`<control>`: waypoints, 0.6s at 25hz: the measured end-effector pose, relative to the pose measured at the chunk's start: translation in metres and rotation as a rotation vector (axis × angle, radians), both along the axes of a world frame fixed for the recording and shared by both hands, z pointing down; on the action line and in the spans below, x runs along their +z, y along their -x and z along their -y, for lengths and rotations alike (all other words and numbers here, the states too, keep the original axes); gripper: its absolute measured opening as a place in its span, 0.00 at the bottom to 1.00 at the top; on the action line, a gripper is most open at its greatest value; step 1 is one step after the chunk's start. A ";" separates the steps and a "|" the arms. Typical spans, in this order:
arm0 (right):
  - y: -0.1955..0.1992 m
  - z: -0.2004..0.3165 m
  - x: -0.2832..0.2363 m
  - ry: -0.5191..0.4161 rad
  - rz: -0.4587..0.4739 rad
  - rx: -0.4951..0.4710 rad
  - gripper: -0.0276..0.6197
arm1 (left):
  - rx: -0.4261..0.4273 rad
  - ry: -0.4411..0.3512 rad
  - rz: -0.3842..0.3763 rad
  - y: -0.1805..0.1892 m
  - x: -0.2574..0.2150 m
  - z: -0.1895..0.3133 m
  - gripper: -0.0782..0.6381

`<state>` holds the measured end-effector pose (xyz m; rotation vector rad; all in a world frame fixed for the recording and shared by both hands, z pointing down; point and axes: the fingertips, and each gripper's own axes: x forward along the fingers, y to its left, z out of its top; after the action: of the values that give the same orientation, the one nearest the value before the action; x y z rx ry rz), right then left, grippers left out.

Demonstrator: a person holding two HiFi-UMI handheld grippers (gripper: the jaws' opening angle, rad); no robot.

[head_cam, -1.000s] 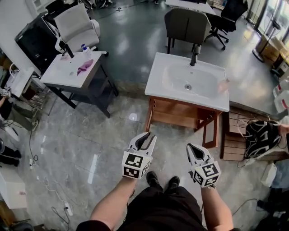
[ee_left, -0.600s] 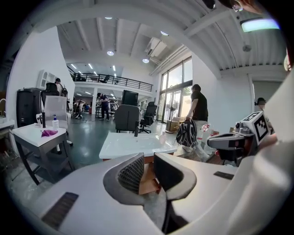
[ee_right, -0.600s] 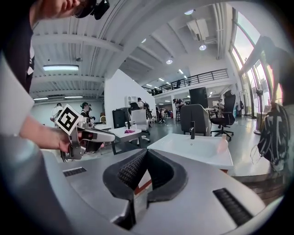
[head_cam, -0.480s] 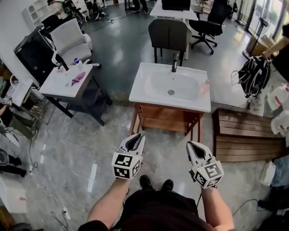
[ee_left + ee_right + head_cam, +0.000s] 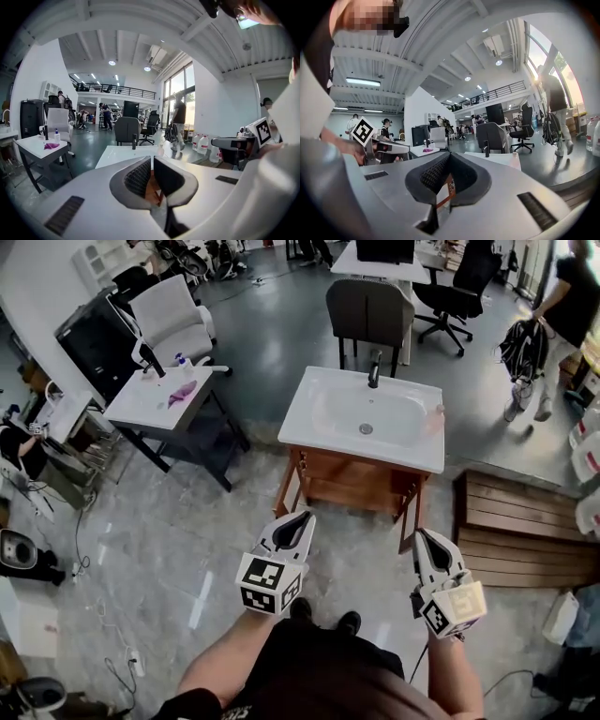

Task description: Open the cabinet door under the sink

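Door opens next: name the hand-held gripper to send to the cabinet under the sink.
Left, probably. The left hand-held gripper faces the cabinet squarely, empty jaws just closing to a slit; the right hand-held gripper is shut, off by its right corner.

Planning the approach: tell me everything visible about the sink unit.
The sink unit stands upright on the grey floor: a white rectangular top with a moulded basin, a drain at its middle and a dark faucet at the far edge. A small pink item lies at its right end. Below, a reddish wooden cabinet; its door's state is unclear.
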<state>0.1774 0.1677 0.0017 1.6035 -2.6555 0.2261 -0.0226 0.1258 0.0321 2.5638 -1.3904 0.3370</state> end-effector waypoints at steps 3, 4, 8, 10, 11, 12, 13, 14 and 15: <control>-0.011 -0.002 -0.014 -0.029 0.009 0.038 0.06 | 0.003 -0.020 -0.020 0.002 -0.012 -0.001 0.15; -0.013 -0.001 -0.019 -0.038 0.008 0.051 0.06 | 0.007 -0.028 -0.023 0.003 -0.017 0.000 0.14; -0.013 0.004 -0.036 -0.065 0.007 0.093 0.06 | 0.022 -0.070 -0.005 0.014 -0.034 0.007 0.14; -0.007 0.011 -0.043 -0.080 0.025 0.105 0.06 | 0.010 -0.089 0.000 0.024 -0.039 0.015 0.14; -0.003 0.016 -0.046 -0.090 0.036 0.108 0.06 | -0.001 -0.098 0.001 0.029 -0.040 0.021 0.13; 0.002 0.022 -0.049 -0.101 0.046 0.109 0.06 | -0.013 -0.105 0.000 0.035 -0.040 0.027 0.13; 0.008 0.027 -0.052 -0.109 0.052 0.108 0.06 | -0.024 -0.110 -0.001 0.040 -0.040 0.033 0.13; 0.014 0.033 -0.054 -0.116 0.050 0.104 0.06 | -0.033 -0.113 -0.003 0.044 -0.040 0.039 0.13; 0.020 0.038 -0.055 -0.120 0.039 0.099 0.06 | -0.039 -0.116 -0.005 0.048 -0.040 0.045 0.13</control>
<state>0.1571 0.1300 -0.0530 1.7852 -2.6686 0.1032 -0.0703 0.0806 -0.0080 2.6226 -1.4975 0.2509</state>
